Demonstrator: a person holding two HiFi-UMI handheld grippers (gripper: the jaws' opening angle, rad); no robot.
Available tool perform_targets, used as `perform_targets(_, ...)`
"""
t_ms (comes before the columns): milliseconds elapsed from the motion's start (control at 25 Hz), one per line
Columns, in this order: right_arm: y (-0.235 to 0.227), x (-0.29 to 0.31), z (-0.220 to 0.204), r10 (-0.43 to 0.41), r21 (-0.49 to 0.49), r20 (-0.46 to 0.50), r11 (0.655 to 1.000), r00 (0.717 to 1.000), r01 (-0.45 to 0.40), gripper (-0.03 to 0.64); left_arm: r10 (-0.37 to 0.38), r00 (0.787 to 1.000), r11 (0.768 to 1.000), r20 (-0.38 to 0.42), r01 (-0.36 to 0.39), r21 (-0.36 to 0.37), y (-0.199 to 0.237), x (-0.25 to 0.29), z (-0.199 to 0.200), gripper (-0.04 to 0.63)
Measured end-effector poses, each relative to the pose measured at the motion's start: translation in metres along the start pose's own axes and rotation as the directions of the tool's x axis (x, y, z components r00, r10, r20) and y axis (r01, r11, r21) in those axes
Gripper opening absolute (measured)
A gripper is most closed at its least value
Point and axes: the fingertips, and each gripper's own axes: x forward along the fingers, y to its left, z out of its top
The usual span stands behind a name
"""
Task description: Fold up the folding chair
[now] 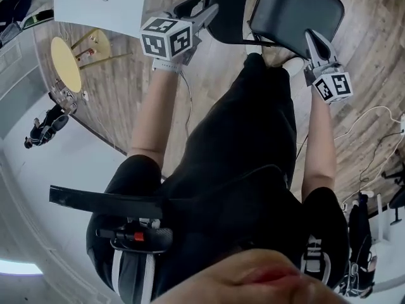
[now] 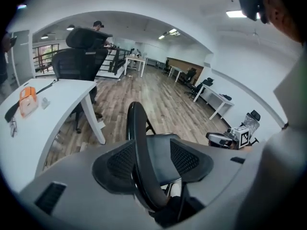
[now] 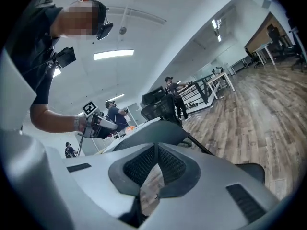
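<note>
Folding chair point(image 1: 297, 11): black. Flat seat point(image 2: 159, 157), backrest point(image 2: 139, 143) with curved top edge. Not yet folded; seat roughly level, backrest upright. Stands on wood floor point(image 1: 367, 56).

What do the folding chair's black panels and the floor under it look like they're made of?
Chair: the panels look like smooth black vinyl or plastic, semi-gloss. Light leaves a soft sheen on the flat face, and the corners are rounded. Whether they are padded can't be told.
Floor: wood or wood-look planks, matte brown, with visible grain streaks and board seams. Real timber or laminate can't be settled by look.
</note>
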Motion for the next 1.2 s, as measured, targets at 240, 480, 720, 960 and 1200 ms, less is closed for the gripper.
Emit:
perform_targets(240,-0.056,-0.012,-0.053,-0.088,0.048,-0.052,0.995,0.995,0.09,0.011,0.011,0.988,0.999,-0.153,-0.019,-0.047,0.032,0.03,-0.027,0.243)
perform_targets(480,-0.127,-0.042,-0.11,-0.184,0.225,-0.089,0.954,0.979,0.2,0.068,-0.006,0.973,0.999,-0.23,-0.004,-0.047,0.042,0.054,-0.035,0.244)
perform_targets(720,-0.184,-0.059,-0.162,-0.2,0.315,-0.146,0.919,0.969,0.237,0.145,-0.013,0.956,1.0,-0.292,0.004,-0.029,0.055,0.07,-0.044,0.244)
perform_targets(960,-0.236,-0.078,-0.214,-0.19,0.392,-0.239,0.879,0.952,0.273,0.264,-0.041,0.938,0.999,-0.344,0.027,-0.047,0.054,0.082,-0.049,0.242)
perform_targets(1200,-0.266,-0.091,-0.276,-0.071,0.525,-0.369,0.807,0.927,0.271,0.327,-0.067,0.917,0.998,-0.393,0.058,-0.034,0.045,0.087,-0.052,0.154)
